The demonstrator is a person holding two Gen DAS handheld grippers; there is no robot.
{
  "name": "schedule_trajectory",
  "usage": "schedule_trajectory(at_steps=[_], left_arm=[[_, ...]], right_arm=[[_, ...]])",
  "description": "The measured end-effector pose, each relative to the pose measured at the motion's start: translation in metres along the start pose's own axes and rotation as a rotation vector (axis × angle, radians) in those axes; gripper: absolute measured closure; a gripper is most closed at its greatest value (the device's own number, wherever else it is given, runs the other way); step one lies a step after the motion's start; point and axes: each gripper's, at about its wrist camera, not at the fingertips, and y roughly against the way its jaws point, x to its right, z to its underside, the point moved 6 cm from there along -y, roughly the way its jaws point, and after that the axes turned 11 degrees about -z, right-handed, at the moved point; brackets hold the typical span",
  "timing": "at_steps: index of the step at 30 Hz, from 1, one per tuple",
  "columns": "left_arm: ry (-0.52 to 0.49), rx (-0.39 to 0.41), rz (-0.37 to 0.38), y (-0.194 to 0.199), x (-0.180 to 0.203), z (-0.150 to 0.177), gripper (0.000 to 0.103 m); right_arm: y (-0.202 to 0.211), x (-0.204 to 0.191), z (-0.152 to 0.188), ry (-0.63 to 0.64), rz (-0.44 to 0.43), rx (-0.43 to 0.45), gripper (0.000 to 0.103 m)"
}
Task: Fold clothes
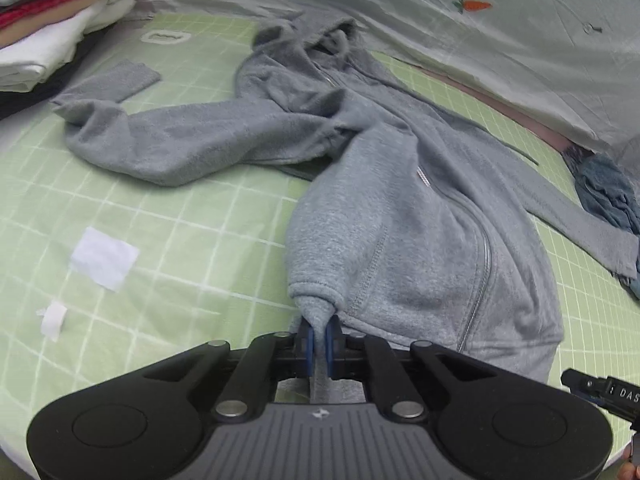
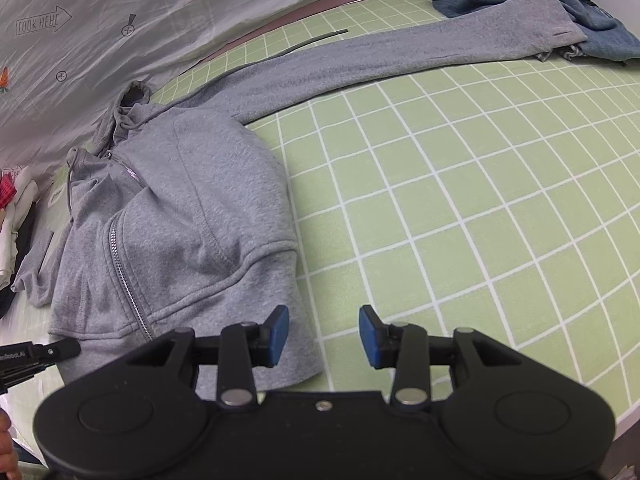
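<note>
**Listener:** Where is the garment, and how does it lie?

**Me:** A grey zip-up hoodie (image 1: 400, 208) lies front-up on a green checked mat (image 2: 460, 220). Its hood (image 1: 320, 36) is at the far end, towards a pale sheet (image 1: 500, 20) behind the mat, and its hem is nearest to me. So the long axis of the body runs from me straight away to the hood, with the zipper (image 2: 124, 276) following that line.

**Listener:** And the sleeves?

**Me:** They run across that axis. One sleeve (image 1: 168, 144) lies bent and rumpled out to the left. The other sleeve (image 2: 400, 56) stretches flat and straight to the right, its cuff resting on a heap of blue denim (image 2: 540, 4).

**Listener:** What are your claws doing?

**Me:** My left gripper (image 1: 319, 340) is pressed together on the hem's left corner, and a peak of grey cloth is pinched between its blue pads. I judge this hold is there to pull the hem taut and flatten the body before folding. My right gripper (image 2: 324, 336) stands spread with nothing between its jaws, poised at the hem's right corner, its left pad over the cloth and the other over bare mat. I take it as lined up to grasp the matching corner.

**Listener:** Anything else nearby?

**Me:** A stack of folded clothes (image 1: 52, 28) sits at the far left.
</note>
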Motion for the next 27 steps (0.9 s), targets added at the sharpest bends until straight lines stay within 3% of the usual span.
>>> schedule_trajectory(at_steps=[1,4,10,14,18,23,24,26,27], left_arm=[[0.065,-0.004,-0.026,0.002,-0.015,-0.001,0.096],[0.118,-0.039,-0.116,-0.006,-0.044,0.004,0.096],[0.123,-0.045,-0.059,-0.003,-0.05,0.013,0.095],[0.058,-0.048,-0.023,-0.003,-0.044,0.022,0.095],[0.077,-0.068,0.009,-0.006,-0.048,0.028,0.095],[0.062,-0.064,0.017,-0.002,-0.045,0.029,0.095],[0.059,-0.067,0.024,0.0,-0.043,0.028,0.096],[0.069,-0.068,0.056,0.006,-0.04,0.024,0.096],[0.085,-0.062,0.084,0.01,-0.038,0.021,0.097]], right_arm=[[0.0,-0.001,0.001,0.01,0.005,0.0,0.064],[-0.003,-0.005,0.006,0.056,0.023,-0.009,0.064],[-0.013,-0.025,0.03,0.226,0.033,-0.058,0.064],[-0.011,-0.04,0.043,0.219,-0.059,-0.041,0.064],[-0.011,-0.057,0.048,0.186,-0.183,-0.02,0.06],[-0.034,-0.074,0.045,0.204,-0.192,-0.042,0.06],[-0.036,-0.076,0.043,0.206,-0.198,-0.045,0.062],[-0.037,-0.08,0.039,0.213,-0.218,-0.049,0.092],[-0.037,-0.082,0.037,0.216,-0.228,-0.051,0.095]])
